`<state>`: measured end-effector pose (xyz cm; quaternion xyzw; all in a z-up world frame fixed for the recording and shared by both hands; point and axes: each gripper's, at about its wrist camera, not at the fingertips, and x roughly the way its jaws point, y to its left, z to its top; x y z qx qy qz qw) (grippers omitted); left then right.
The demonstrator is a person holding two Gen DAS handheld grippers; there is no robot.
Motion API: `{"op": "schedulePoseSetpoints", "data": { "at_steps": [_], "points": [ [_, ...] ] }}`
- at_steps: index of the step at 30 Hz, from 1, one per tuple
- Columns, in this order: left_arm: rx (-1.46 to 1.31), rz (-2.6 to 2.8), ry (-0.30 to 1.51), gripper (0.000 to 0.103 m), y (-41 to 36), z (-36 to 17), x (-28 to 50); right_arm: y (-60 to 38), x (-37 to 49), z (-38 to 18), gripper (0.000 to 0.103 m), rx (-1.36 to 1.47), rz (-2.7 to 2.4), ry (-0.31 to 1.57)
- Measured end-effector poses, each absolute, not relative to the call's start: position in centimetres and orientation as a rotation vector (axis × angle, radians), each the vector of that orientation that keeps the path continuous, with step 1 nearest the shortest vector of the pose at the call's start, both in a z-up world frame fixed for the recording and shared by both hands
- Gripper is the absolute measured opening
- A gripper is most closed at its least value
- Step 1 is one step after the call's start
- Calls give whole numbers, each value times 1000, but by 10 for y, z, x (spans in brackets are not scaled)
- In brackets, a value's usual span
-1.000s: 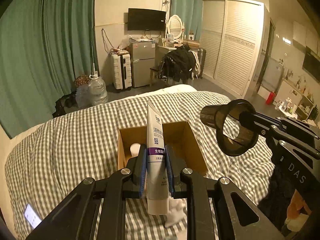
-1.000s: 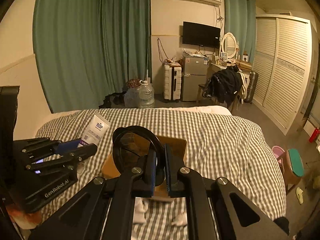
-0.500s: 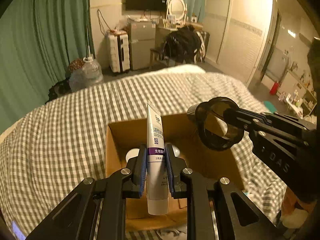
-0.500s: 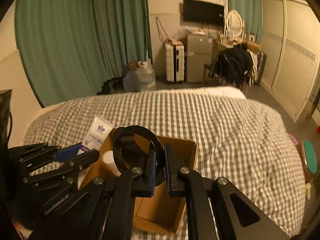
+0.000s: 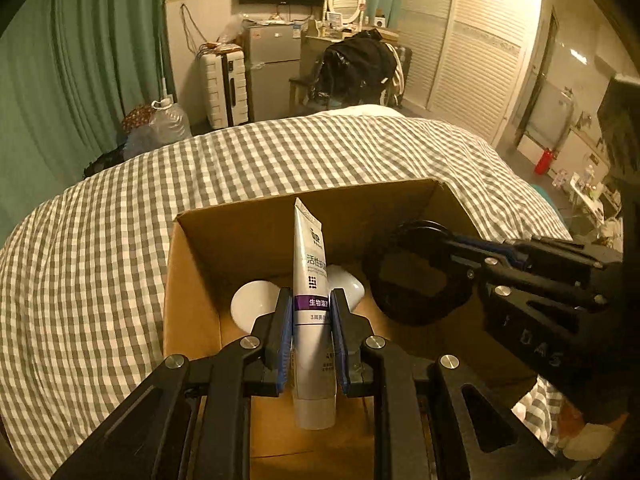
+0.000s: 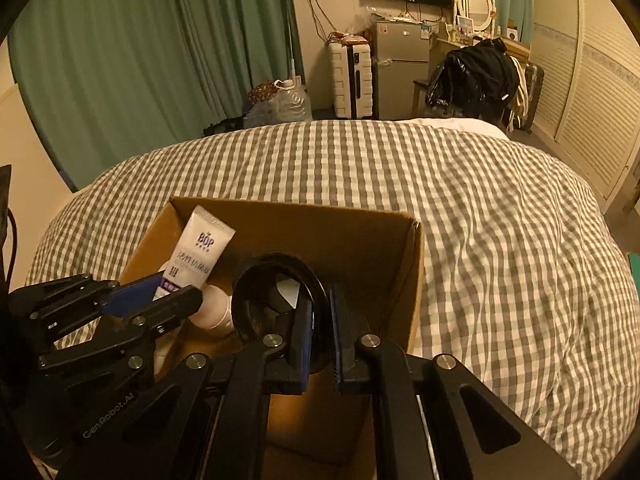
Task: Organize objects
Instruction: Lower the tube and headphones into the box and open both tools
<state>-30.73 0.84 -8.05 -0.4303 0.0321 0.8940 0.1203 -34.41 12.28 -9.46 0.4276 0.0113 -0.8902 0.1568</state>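
An open cardboard box (image 5: pixel 256 216) (image 6: pixel 412 264) sits on the checked bed. My left gripper (image 5: pixel 310 320) is shut on a white toothpaste tube (image 5: pixel 310 276) with a purple band, held upright over the box's left half; the tube also shows in the right wrist view (image 6: pixel 198 252). My right gripper (image 6: pixel 320 340) is shut on the rim of a dark translucent cup (image 6: pixel 276 300), held inside the box's right half; the cup also shows in the left wrist view (image 5: pixel 416 276). White rounded objects (image 5: pixel 254 302) lie on the box floor.
The grey-and-white checked duvet (image 6: pixel 480 220) surrounds the box. Beyond the bed's far edge stand a white suitcase (image 5: pixel 222 88), a small fridge (image 5: pixel 272 68), water jugs (image 5: pixel 168 120), a chair with dark clothes (image 5: pixel 356 68) and green curtains (image 6: pixel 120 60).
Both grippers have moved forward and down toward the box, which now fills much more of each view. The tube and the cup, earlier above the box, are now down among its walls.
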Motion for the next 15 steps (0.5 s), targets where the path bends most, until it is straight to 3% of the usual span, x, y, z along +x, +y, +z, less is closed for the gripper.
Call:
{"op": "schedulePoseSetpoints", "data": {
  "at_steps": [1, 3, 5, 7, 8, 13, 15],
  "points": [
    [-1265, 2614, 111, 19, 10, -80, -305, 125, -343, -93, 14, 1220, -2547, 15],
    [-1270, 2615, 128, 21, 14, -75, -303, 128, -338, -86, 42, 1203, -2547, -16],
    [-1276, 2618, 133, 31, 16, -68, -298, 131, -330, -74, 54, 1170, -2566, -30],
    [-1275, 2640, 127, 61, 16, -57, -290, 135, -322, -59, 54, 1137, -2594, -25],
    [-1269, 2650, 121, 67, 15, -51, -286, 137, -318, -52, 54, 1126, -2601, -23],
    [-1242, 2700, 46, 83, 8, -14, -261, 149, -288, -8, 61, 1055, -2660, -8],
    [-1226, 2722, 15, 85, 4, 4, -248, 155, -274, 9, 65, 1027, -2680, -9]
  ]
}}
